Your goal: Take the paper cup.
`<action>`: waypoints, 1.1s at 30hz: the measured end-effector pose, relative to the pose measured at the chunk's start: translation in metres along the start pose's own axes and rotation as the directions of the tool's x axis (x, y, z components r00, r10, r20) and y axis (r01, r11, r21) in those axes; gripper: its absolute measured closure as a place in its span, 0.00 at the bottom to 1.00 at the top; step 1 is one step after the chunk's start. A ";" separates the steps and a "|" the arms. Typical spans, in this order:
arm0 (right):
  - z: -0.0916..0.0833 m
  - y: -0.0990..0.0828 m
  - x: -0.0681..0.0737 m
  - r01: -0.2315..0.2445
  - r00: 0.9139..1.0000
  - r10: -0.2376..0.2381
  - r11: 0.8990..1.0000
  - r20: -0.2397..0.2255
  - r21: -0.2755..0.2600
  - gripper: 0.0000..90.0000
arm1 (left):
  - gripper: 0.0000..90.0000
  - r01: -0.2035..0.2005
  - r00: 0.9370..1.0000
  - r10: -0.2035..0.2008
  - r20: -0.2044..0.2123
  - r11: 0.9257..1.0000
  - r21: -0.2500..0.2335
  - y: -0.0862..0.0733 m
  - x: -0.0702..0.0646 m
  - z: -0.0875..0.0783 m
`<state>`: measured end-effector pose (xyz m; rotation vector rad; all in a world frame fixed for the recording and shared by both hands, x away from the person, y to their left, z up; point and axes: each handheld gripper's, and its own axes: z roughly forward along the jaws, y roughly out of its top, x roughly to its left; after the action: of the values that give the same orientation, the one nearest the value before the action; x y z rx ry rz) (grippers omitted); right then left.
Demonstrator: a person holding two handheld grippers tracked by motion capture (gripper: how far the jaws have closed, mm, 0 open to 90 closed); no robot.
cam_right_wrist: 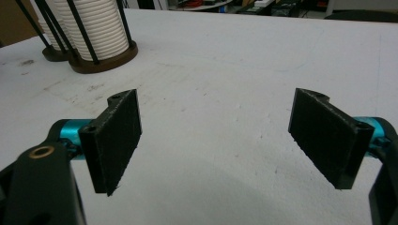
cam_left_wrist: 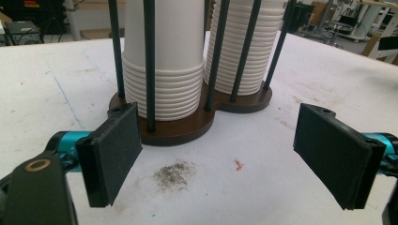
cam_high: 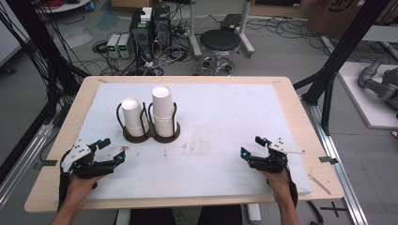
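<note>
Two stacks of white paper cups (cam_high: 148,112) stand in a dark brown wire-post holder (cam_high: 151,133) at centre-left of my high view. My left gripper (cam_high: 112,150) sits lower left, jaws spread and empty, near it; my right gripper (cam_high: 252,146) rests lower right, likewise spread.

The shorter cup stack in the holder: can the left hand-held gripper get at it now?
Probably yes. The left hand-held gripper is open and faces the shorter cup stack across bare table, but the holder's black rods stand around it, so a side grasp is hindered; lifting from above looks freer.
</note>
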<state>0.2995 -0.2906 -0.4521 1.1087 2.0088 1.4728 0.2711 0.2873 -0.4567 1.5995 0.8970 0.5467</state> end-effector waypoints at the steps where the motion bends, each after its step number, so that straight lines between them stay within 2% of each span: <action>1: 0.000 0.000 0.000 -0.002 1.000 0.002 1.000 -0.001 0.002 0.20 | 0.17 0.000 1.000 0.000 0.000 1.000 0.000 0.000 0.000 0.000; 9: 0.000 0.000 0.001 0.013 1.000 -0.013 1.000 0.001 -0.007 0.20 | 0.17 0.003 1.000 -0.003 -0.003 1.000 0.006 0.000 0.001 0.000; 15: 0.000 0.000 0.000 0.004 1.000 -0.004 1.000 -0.006 -0.002 0.20 | 0.17 0.017 1.000 -0.017 -0.006 1.000 0.021 0.002 0.001 0.001; 18: 0.000 0.000 0.000 -0.001 1.000 0.001 1.000 -0.006 -0.002 0.20 | 0.17 0.006 1.000 -0.005 -0.002 1.000 0.029 0.004 0.002 0.001; 20: 0.000 0.000 0.000 0.000 1.000 0.000 1.000 -0.007 -0.001 0.20 | 0.17 0.001 1.000 -0.001 -0.006 1.000 0.003 0.010 0.002 -0.003; 23: 0.000 0.000 -0.001 -0.005 1.000 0.005 1.000 -0.013 0.006 0.20 | 0.17 -0.003 1.000 0.003 -0.014 1.000 -0.010 0.016 0.001 -0.006; 33: 0.002 0.001 -0.001 -0.010 1.000 0.010 1.000 -0.016 0.024 0.20 | 0.17 -0.022 1.000 0.021 -0.020 0.999 -0.033 0.035 -0.001 -0.013</action>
<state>0.3020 -0.2904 -0.4521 1.1216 2.0394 1.4710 0.2701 0.2929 -0.4200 1.5777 0.8823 0.5905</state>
